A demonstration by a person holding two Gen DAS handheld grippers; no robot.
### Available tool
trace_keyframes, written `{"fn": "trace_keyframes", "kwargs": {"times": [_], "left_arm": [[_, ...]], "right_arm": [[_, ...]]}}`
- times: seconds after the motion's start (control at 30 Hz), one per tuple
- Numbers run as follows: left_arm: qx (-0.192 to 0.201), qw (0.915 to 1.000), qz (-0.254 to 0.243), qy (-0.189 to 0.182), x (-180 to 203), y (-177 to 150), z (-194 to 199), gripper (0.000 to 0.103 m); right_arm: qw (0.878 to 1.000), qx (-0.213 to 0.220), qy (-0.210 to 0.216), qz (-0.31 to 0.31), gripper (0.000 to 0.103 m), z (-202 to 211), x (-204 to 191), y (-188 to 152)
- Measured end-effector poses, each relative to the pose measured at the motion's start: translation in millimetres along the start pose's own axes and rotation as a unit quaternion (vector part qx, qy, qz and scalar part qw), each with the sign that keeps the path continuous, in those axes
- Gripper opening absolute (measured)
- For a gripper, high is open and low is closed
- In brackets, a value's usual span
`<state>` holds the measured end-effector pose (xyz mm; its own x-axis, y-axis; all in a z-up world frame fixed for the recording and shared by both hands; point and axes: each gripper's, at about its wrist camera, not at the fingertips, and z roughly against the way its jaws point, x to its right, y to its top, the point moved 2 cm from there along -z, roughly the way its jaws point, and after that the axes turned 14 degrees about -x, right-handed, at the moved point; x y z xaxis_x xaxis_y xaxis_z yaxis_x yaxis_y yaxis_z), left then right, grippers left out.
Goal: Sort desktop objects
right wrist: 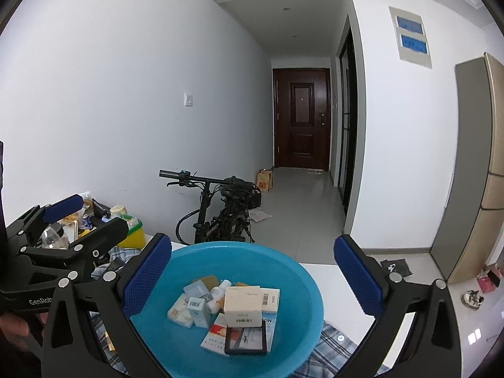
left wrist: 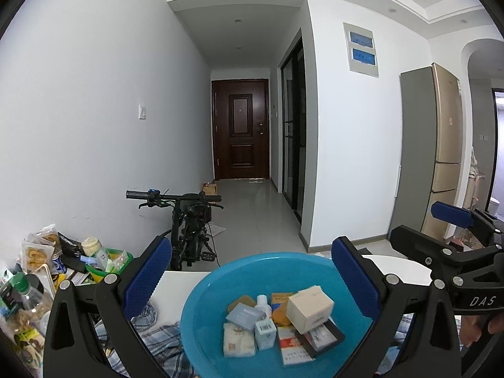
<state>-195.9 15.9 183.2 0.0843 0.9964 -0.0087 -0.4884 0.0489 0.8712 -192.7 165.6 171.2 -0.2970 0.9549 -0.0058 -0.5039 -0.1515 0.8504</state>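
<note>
**Blue basin of small items between two open tools**

A round blue basin (left wrist: 201, 308) sits on the white worktop (left wrist: 176, 278), partly over a blue plaid cloth (left wrist: 157, 334). Inside it lies a heap of small things: a beige carton (left wrist: 310, 308) on top, a small white bottle (left wrist: 263, 304), a pale blue box (left wrist: 245, 315), a white tissue packet (left wrist: 237, 340), a red-and-white pack (left wrist: 291, 348) and a black-framed card (left wrist: 324, 337), all touching or overlapping.

The left tool (left wrist: 252, 278) hangs over the basin, its blue-padded fingers spread wide, holding nothing. The right tool (right wrist: 252, 271) is likewise agape and empty above the same basin; it also shows at the right edge of the left view, and a hand (left wrist: 478, 324) grips its handle.

At the worktop's left end stand a clutter of snack bags (left wrist: 36, 252), a clear bottle (left wrist: 31, 299) and a green-yellow tub (left wrist: 104, 267). Beyond, a black bicycle (left wrist: 189, 220) leans by the wall, with a dark door (left wrist: 241, 129) down the hall and a fridge (left wrist: 441, 154) at right.
</note>
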Motion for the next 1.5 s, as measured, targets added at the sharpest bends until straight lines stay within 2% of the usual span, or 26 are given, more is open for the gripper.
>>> {"fn": "trace_keyframes", "kwargs": {"times": [0.43,0.57,0.83,1.1,1.3,1.5], "left_arm": [[0.025,0.9997,0.000,0.006,6,-26,100,0.103],[0.037,0.9993,-0.004,0.010,8,-39,131,0.103],[0.045,0.9990,-0.008,0.003,11,-58,173,0.103],[0.049,0.9987,-0.010,0.004,16,-69,193,0.103],[0.049,0.9988,-0.006,-0.004,17,-80,193,0.103],[0.044,0.9990,-0.010,-0.005,16,-97,186,0.103]], "right_arm": [[0.999,0.028,-0.009,0.034,0.103,86,-37,-22],[0.999,0.029,0.002,0.034,0.103,107,-43,-34],[0.999,0.042,0.004,0.033,0.103,141,-54,-55],[0.998,0.047,0.010,0.029,0.103,155,-54,-66],[0.998,0.047,0.023,0.019,0.103,153,-52,-77],[0.998,0.050,0.010,0.024,0.103,150,-56,-92]]}}
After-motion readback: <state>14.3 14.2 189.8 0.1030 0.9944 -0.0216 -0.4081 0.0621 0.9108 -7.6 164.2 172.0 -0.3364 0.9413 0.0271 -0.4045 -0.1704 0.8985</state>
